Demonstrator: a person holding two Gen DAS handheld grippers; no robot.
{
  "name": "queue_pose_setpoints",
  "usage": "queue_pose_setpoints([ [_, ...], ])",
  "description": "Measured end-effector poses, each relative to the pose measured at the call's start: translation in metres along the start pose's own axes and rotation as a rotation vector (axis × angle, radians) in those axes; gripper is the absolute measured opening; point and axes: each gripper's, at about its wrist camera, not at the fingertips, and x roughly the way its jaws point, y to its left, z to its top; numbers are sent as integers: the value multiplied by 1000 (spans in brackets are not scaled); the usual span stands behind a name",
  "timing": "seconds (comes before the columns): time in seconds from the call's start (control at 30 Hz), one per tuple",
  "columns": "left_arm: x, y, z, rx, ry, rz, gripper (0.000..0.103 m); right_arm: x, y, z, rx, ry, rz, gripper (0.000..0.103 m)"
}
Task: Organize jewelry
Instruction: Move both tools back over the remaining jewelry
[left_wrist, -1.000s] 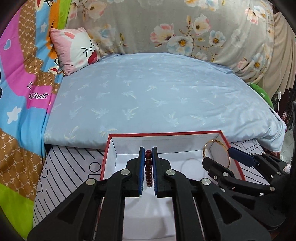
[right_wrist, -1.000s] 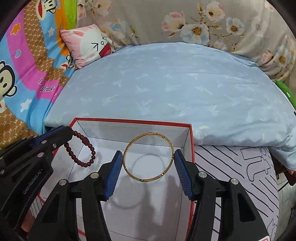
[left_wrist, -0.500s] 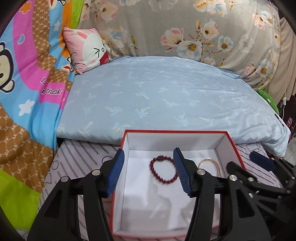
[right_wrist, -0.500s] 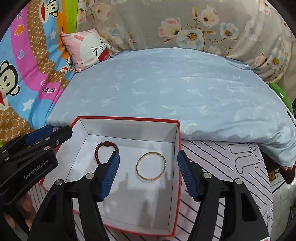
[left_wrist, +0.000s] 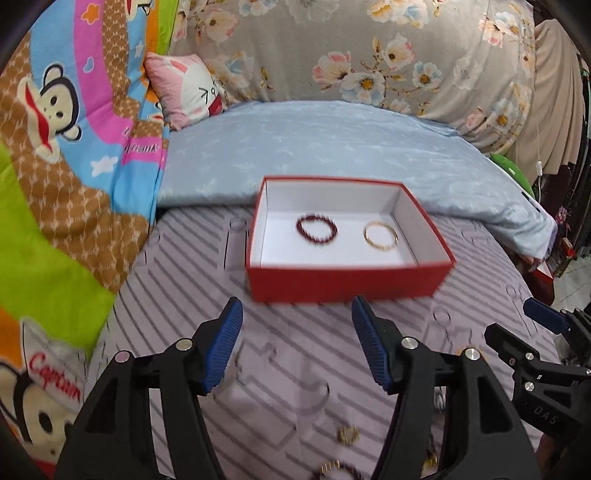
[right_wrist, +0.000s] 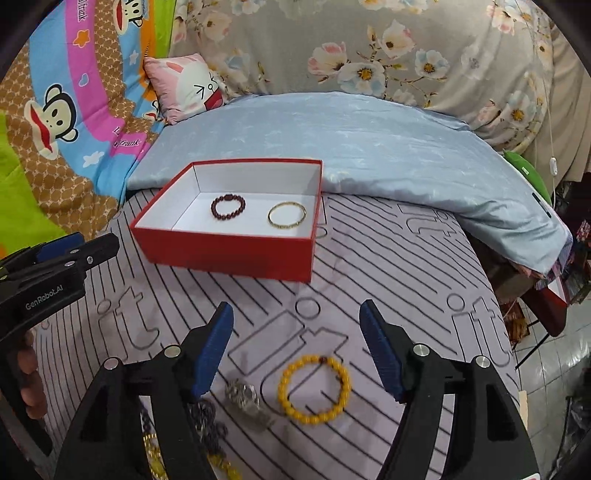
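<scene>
Inside the red box (right_wrist: 236, 254), a dark bead bracelet (right_wrist: 228, 207) lies beside a gold bangle (right_wrist: 287, 215); left tongs (left_wrist: 297, 345) and right tongs (right_wrist: 297, 349) hang spread, holding nothing.

Partly seen jewelry at the lower edges

In the left wrist view a beaded piece (left_wrist: 338, 472) is cut by the bottom edge and a small gold item (left_wrist: 348, 434) is too blurred to name. In the right wrist view a dark chain (right_wrist: 207, 424) and gold beads (right_wrist: 225, 467) lie half behind the right gripper's finger (right_wrist: 212, 349) — the silvery lump (right_wrist: 245, 400) is smeared.
</scene>
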Motion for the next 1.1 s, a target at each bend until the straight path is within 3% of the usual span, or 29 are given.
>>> queue_pose_setpoints([
  [0.37, -27, 2, -94, -4, 110, 33, 58, -34, -13, -83, 55, 89, 15, 68],
  [0.77, -16, -2, -130, -4, 169, 23, 47, -40, 4, -126, 32, 154, 43, 68],
  [0.97, -11, -7, -133, 20, 158, 37, 32, -36, 12, -124, 20, 158, 66, 68],
  [1.1, -11, -9, -133, 31, 144, 25, 8, -27, 16, -121, 24, 170, 89, 65],
])
